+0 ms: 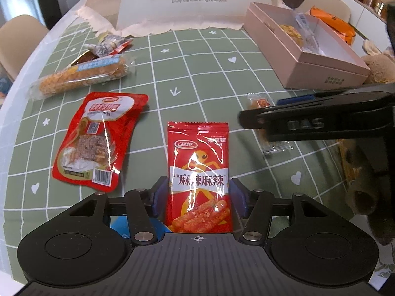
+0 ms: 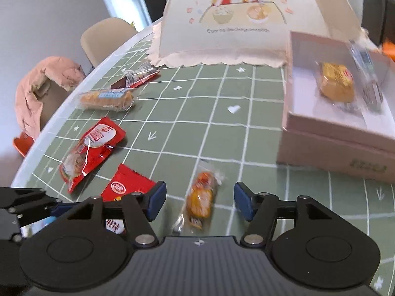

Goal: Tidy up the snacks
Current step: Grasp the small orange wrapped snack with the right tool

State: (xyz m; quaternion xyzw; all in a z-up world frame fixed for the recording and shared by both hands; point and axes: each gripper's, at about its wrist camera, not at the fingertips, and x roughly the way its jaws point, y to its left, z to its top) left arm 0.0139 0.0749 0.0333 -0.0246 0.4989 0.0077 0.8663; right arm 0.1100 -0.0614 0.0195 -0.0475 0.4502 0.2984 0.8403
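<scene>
My left gripper (image 1: 199, 192) has its blue pads against both sides of a red spicy-strip packet (image 1: 198, 172) lying on the green checked tablecloth. The packet also shows in the right wrist view (image 2: 126, 187). My right gripper (image 2: 199, 201) is open, its fingers either side of a small orange wrapped snack (image 2: 199, 198) on the cloth. It shows from the side in the left wrist view (image 1: 249, 119). A pink open box (image 2: 328, 145) at the right holds a golden wrapped snack (image 2: 337, 82) and a clear wrapper.
A red pouch (image 1: 96, 138), a long wrapped pastry (image 1: 84, 76) and small candy packets (image 1: 108, 45) lie at the left. A cream mesh food cover (image 2: 246, 22) stands at the back. Chairs stand past the table's left edge.
</scene>
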